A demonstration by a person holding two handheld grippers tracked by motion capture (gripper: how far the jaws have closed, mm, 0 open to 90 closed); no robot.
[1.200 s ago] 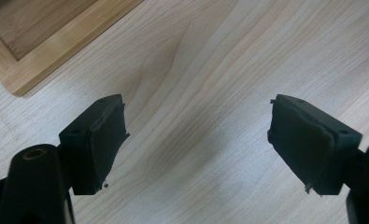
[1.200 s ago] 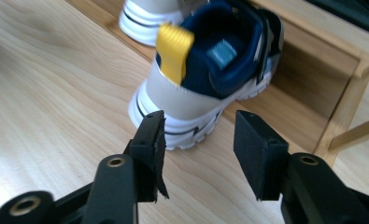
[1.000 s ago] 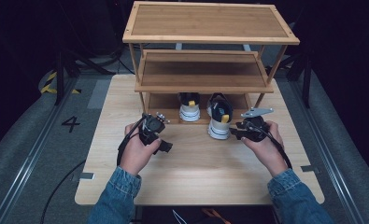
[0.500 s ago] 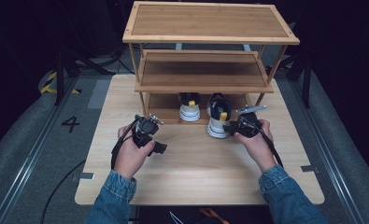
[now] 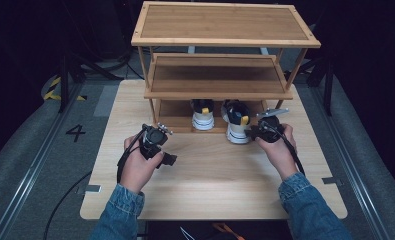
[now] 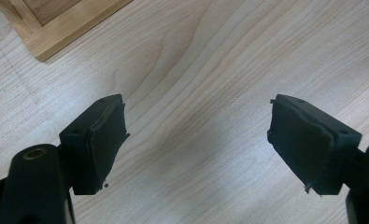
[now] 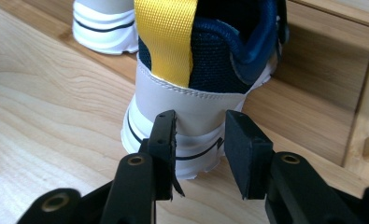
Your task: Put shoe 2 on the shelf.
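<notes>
Showing a wooden table (image 5: 210,185) from above, the high view places a three-tier bamboo shoe rack (image 5: 225,30) at the upper centre of the frame. Two sneakers stand at the rack's lowest tier, heels toward the viewer: the left sneaker (image 5: 203,115) sits under the middle shelf, and the right sneaker (image 5: 236,125) stands just beside it, jutting further out onto the table.

The right gripper (image 5: 252,132), at centre right of the high view, is just at the heel of the right sneaker. In the right gripper view the white heel (image 7: 191,126), with its yellow pull tab (image 7: 166,37) and navy collar, fills the middle of the frame. The jaws are part-way apart and have just been closing; they stand level with the heel's base, but whether the pads press on it cannot be told.

The left gripper (image 5: 170,159), at centre left of the high view, hangs over bare table. In the left gripper view its jaws stand wide apart with nothing between them, and a corner of the rack shows at the upper left.
</notes>
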